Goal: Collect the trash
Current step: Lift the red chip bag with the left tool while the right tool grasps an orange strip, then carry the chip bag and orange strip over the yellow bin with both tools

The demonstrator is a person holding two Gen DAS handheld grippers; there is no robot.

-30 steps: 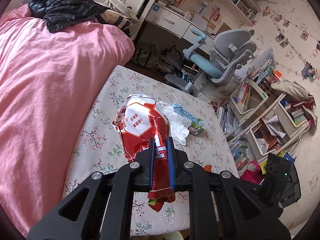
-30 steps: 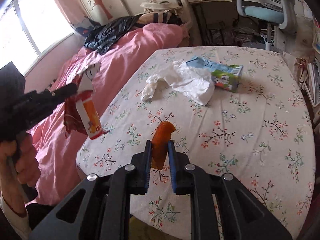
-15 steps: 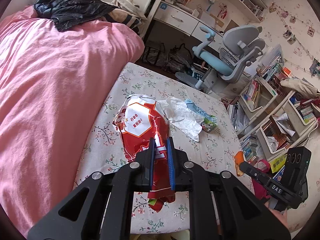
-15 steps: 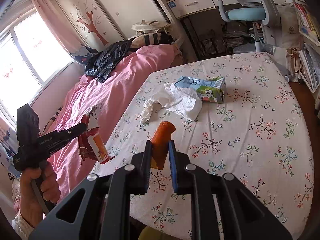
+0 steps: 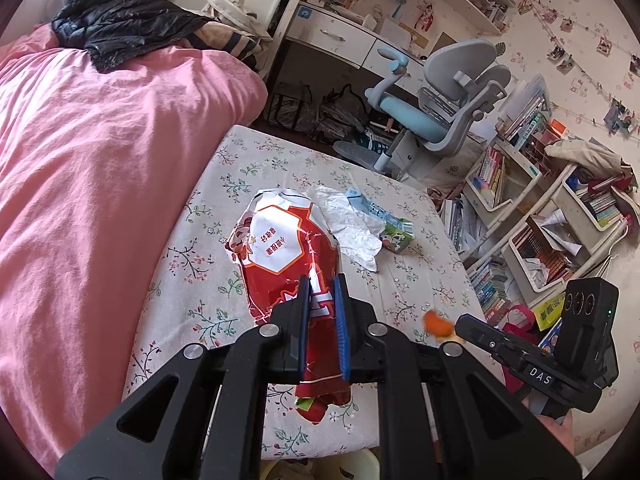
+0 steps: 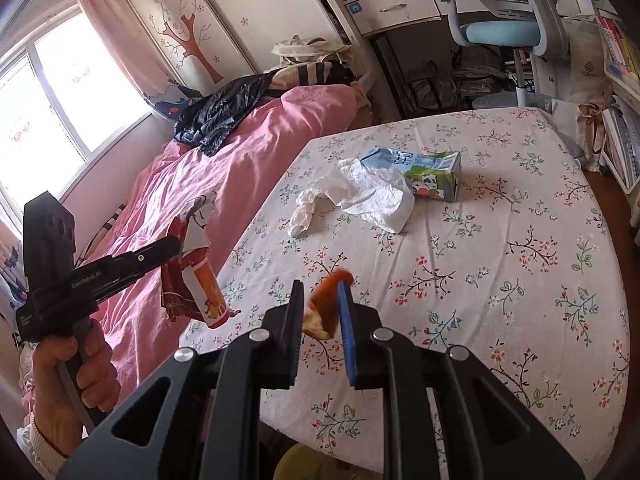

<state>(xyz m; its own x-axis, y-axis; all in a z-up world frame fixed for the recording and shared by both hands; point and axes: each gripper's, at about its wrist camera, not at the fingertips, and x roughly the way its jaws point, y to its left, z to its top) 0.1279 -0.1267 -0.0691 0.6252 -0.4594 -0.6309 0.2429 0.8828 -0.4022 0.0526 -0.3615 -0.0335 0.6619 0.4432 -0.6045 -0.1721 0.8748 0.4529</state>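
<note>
A cluttered bedroom: a bed with a pink duvet [image 5: 100, 184] runs along one side, a black jacket [image 5: 128, 26] heaped at its far end, and a grey-and-blue desk chair [image 5: 444, 96] stands before a white desk, with crowded bookshelves [image 5: 532, 216] nearby. Beside the bed is a tabletop [image 6: 500, 280] under a cream cloth printed with small flowers.

The left hand-held gripper [image 5: 322, 320] is clamped on a crumpled red-and-white snack bag [image 5: 288, 256], whose printed face hangs out ahead of the blue pads and whose lower end droops beneath them; from the right wrist view the bag is lifted off the cloth, over the gap between bed and tabletop. A hand [image 6: 76, 384] grips that tool's handle.

The right hand-held gripper [image 6: 320, 320] has its jaws standing a little apart, with a curled piece of orange peel [image 6: 326, 304] between them. The peel leans against the right blue pad, and a gap shows between it and the left one.

Farther back on the cloth lie a crumpled white tissue [image 6: 360, 196] and, touching it, a flattened blue-and-green drink carton [image 6: 420, 168] on its side.
</note>
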